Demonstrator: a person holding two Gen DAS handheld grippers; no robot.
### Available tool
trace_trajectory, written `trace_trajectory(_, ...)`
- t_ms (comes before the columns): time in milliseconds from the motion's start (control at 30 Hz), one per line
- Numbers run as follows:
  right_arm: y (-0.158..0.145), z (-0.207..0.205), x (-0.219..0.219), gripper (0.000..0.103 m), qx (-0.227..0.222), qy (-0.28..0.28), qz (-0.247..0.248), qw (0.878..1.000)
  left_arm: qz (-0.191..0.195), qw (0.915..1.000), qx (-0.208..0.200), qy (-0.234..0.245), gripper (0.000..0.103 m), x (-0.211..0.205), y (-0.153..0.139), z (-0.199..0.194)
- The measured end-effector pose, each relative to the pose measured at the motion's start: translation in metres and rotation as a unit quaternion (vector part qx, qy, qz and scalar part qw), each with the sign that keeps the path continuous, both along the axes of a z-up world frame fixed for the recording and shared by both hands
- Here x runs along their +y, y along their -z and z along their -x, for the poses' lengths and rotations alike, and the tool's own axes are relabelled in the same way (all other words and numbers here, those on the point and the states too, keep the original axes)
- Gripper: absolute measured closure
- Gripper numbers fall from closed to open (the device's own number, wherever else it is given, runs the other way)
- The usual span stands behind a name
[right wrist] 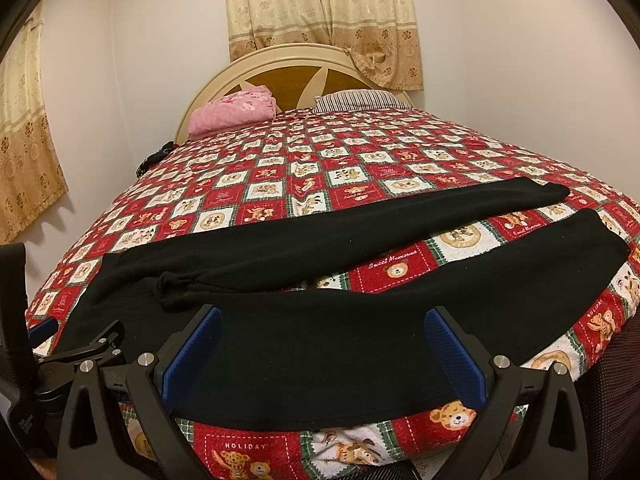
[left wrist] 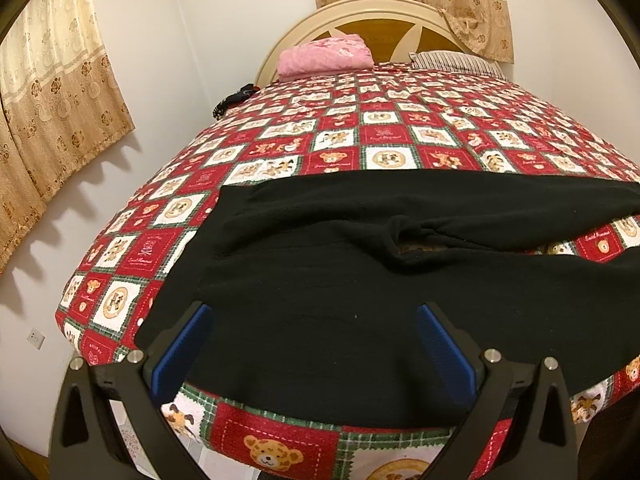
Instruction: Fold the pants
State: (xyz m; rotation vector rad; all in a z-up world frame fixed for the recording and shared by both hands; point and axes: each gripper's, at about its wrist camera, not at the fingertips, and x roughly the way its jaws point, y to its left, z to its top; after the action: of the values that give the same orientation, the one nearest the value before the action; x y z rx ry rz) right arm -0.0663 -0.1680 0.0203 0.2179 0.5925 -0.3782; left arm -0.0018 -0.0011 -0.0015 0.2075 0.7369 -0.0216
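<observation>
Bedroom, teddy-bear quilt (right wrist: 392,268): black pants (right wrist: 320,344) spread flat, legs parted, unfolded, directly ahead of left gripper (left wrist: 312,316) and right gripper (right wrist: 324,320), both agape and empty; every fold remaining.

A bed is covered by a red and white checked bedspread (left wrist: 360,136) printed with teddy bears. A folded pink blanket (left wrist: 324,58) and a striped pillow (left wrist: 456,62) lie against the rounded headboard (right wrist: 288,76). Beige floral curtains (right wrist: 320,12) hang behind, and a wall socket (left wrist: 36,338) sits low down.
</observation>
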Motion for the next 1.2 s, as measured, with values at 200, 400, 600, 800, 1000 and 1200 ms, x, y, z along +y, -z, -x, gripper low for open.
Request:
trace_trajectory(200, 0.001, 0.0, 0.001, 0.001, 0.002, -0.001, 0.0, 1.0, 0.004, 1.0, 0.005, 0.001, 0.0, -0.001, 0.001, 0.001)
trace_trajectory(400, 0.003, 0.0, 0.002, 0.001, 0.007, -0.002, -0.001, 1.0, 0.008, 0.9999, 0.012, 0.002, 0.0, 0.0, 0.005, -0.002)
trace_trajectory(600, 0.005, -0.003, 0.0, 0.001, 0.01, 0.0, -0.004, 1.0, 0.01, 0.9998, 0.019, 0.003, 0.0, 0.001, 0.008, -0.004)
trace_trajectory(800, 0.008, -0.006, -0.001, 0.001, 0.013, 0.002, -0.004, 1.0, 0.009, 0.9997, 0.025, 0.001, 0.0, 0.005, 0.011, -0.009)
trace_trajectory(1000, 0.015, -0.017, -0.003, 0.001, 0.023, 0.002, -0.01, 1.0, 0.004, 0.9994, 0.031, -0.016, 0.0, 0.016, 0.015, -0.023)
trace_trajectory(1200, 0.014, -0.036, -0.003, 0.001, 0.024, -0.01, -0.003, 1.0, -0.004, 0.9991, 0.037, -0.022, 0.0, 0.032, 0.014, -0.049)
